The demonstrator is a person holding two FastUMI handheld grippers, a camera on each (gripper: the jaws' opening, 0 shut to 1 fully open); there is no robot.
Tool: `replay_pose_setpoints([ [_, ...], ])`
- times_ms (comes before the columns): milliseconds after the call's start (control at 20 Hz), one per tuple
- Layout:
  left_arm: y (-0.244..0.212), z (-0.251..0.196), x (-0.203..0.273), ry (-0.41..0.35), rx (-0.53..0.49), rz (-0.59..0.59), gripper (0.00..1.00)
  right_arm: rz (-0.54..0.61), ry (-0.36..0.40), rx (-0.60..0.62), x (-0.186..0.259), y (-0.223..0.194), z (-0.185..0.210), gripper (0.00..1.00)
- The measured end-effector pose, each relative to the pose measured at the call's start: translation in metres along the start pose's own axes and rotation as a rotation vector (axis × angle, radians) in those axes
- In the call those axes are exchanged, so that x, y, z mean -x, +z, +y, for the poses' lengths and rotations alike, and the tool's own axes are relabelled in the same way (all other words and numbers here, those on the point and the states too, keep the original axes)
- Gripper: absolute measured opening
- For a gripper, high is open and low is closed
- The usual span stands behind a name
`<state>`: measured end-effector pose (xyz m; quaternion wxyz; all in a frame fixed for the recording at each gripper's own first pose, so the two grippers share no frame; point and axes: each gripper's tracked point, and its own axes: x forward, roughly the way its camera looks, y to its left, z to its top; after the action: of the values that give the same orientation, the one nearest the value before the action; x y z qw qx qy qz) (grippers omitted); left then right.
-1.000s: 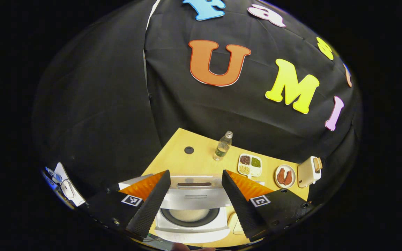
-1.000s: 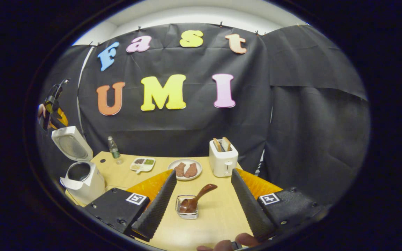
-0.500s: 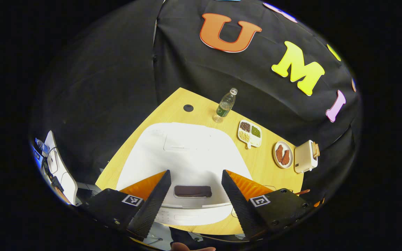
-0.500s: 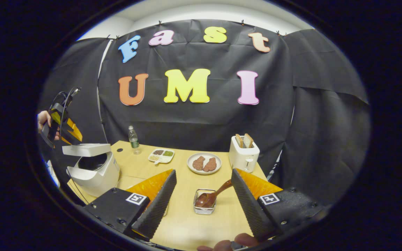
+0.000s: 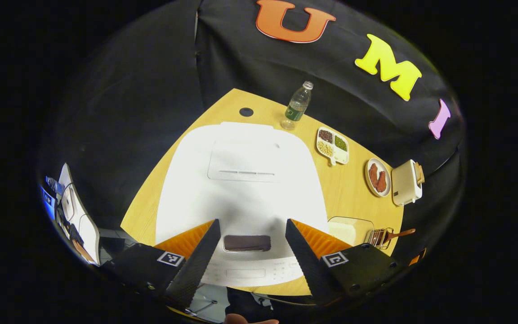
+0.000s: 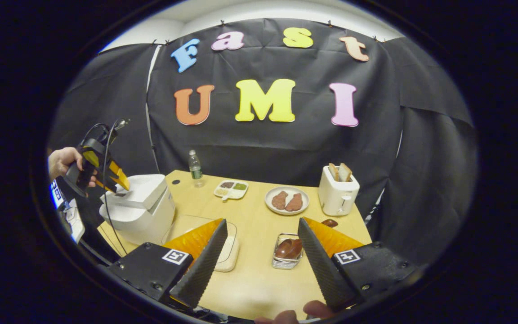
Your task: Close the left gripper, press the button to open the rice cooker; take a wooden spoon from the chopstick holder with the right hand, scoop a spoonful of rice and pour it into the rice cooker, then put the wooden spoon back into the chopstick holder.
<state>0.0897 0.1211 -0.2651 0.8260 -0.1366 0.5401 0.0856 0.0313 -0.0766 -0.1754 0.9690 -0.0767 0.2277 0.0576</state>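
While the left gripper [image 5: 250, 252] hovers with its fingers spread wide over the rice cooker [image 5: 241, 180], the dark oblong button [image 5: 247, 243] lies straight ahead between the fingertips at the lower centre of the left gripper view, its long axis running across the frame from one finger to the other; the lid looks shut, so pressing seems the step in hand, and the fingers would first need to come together. The cooker is a smooth, glossy white block with rounded corners; in the right gripper view it stands at the left edge of the pale wooden table [image 6: 259, 279].

The right gripper [image 6: 259, 252] is also spread apart, holding nothing; the wire-mesh chopstick holder [image 6: 288, 252] sits just ahead at lower centre, beside its right finger, with the dark wooden spoon [image 6: 288, 247] resting bowl-down inside; its handle points up and to the right; the right hand is plainly the nearer to it.
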Motion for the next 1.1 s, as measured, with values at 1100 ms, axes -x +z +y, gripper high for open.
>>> replay_pose_setpoints([
  [1100, -0.016, 0.006, -0.017, 0.111, -0.107, -0.020, 1.00, 0.022, 0.153, 0.011, -0.039, -0.002, 0.007, 0.98],
])
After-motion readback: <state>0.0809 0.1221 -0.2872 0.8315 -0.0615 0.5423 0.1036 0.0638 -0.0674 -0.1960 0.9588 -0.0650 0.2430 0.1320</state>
